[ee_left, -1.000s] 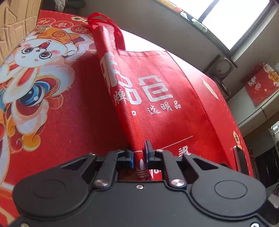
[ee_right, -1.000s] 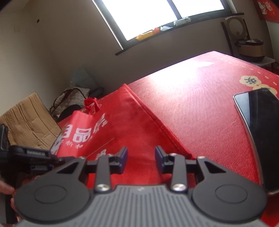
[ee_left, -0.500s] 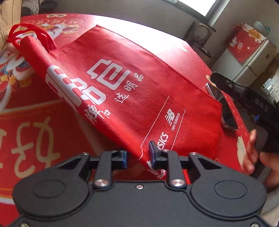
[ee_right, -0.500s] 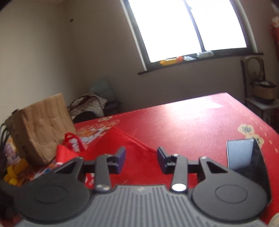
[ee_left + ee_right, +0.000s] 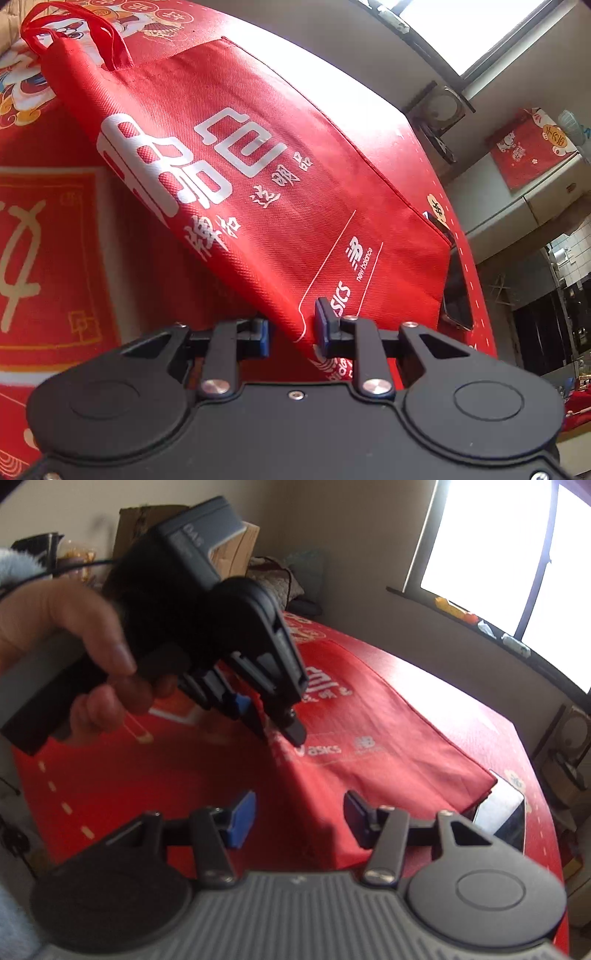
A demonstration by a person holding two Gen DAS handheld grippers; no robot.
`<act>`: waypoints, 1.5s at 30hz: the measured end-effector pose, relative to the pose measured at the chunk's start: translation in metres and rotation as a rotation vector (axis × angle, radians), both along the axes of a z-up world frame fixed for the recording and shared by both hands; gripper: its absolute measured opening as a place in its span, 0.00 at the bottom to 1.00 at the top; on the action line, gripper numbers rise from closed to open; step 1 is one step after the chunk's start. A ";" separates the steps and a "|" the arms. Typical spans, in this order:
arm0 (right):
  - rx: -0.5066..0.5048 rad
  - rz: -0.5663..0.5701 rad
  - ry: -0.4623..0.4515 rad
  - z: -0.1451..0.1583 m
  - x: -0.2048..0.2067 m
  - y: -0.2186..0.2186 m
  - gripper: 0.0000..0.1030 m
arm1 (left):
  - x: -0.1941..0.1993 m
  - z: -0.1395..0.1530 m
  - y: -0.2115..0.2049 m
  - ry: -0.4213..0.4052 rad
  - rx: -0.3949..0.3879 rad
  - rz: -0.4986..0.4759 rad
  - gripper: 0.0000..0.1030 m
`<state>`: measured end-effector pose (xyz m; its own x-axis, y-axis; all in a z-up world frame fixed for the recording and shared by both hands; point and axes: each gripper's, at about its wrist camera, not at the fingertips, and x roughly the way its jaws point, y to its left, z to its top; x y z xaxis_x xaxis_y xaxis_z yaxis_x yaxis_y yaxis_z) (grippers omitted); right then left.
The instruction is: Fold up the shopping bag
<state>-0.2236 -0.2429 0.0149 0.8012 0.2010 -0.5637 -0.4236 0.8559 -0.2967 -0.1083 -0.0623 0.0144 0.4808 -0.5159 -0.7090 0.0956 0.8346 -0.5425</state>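
**Black two-finger grippers, blue pads, one pale fleece sleeve**

The left black plastic gripper (image 5: pixel 291 330) shows two round hub discs behind its fingers, silver pivot screws on each linkage arm, and blue pads (image 5: pixel 263 338) on the inner fingertip faces. The right gripper (image 5: pixel 298 818) has a grey ribbed body behind its black linkages, again with silver screws and a blue pad (image 5: pixel 242 821). Left of it, a hand (image 5: pixel 74 638) emerges from a fluffy light-blue sleeve (image 5: pixel 16 566); a thin black cable (image 5: pixel 74 566) runs beside it.
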 end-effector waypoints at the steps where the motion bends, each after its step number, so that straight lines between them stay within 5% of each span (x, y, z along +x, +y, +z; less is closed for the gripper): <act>1: -0.036 -0.016 -0.016 -0.003 0.003 0.005 0.49 | 0.002 0.000 0.001 0.005 -0.009 -0.004 0.24; 2: -0.095 -0.034 -0.049 -0.008 0.006 0.012 0.43 | 0.002 -0.001 0.005 0.013 -0.016 -0.017 0.25; 4: -0.178 -0.024 -0.093 -0.015 0.005 0.018 0.21 | 0.003 0.002 0.017 0.019 -0.031 -0.060 0.56; 6: -0.195 -0.005 -0.102 -0.016 0.003 0.018 0.18 | 0.001 0.007 0.028 0.022 -0.001 -0.094 0.78; 7: -0.198 0.005 -0.104 -0.015 0.002 0.018 0.18 | 0.000 0.010 0.030 0.026 0.020 -0.100 0.82; 12: -0.256 0.087 -0.118 -0.020 -0.003 0.012 0.15 | -0.003 0.039 0.053 -0.066 0.131 -0.123 0.78; 16: -0.261 0.170 -0.155 -0.023 -0.013 0.015 0.12 | 0.009 0.077 0.059 -0.293 0.130 -0.141 0.80; 20: -0.287 0.265 -0.189 -0.025 -0.030 0.020 0.11 | 0.039 0.079 0.029 -0.511 0.331 -0.161 0.80; 21: -0.281 0.256 -0.181 -0.025 -0.031 0.017 0.11 | 0.053 0.070 0.019 -0.508 0.424 -0.161 0.78; 23: -0.270 0.238 -0.163 -0.023 -0.034 0.010 0.11 | 0.075 0.051 0.012 -0.428 0.491 -0.168 0.75; 26: -0.253 0.210 -0.137 -0.021 -0.039 0.001 0.11 | 0.095 0.021 0.028 -0.268 0.482 -0.153 0.72; 28: -0.241 0.178 -0.121 -0.020 -0.038 -0.007 0.12 | 0.092 0.010 0.039 -0.232 0.478 -0.151 0.72; 33: -0.190 0.065 -0.083 -0.020 -0.009 -0.027 0.16 | 0.032 -0.002 0.055 -0.351 0.542 -0.187 0.74; 45: -0.059 -0.005 -0.046 -0.018 0.044 -0.045 0.19 | -0.037 0.001 0.079 -0.342 0.503 -0.130 0.74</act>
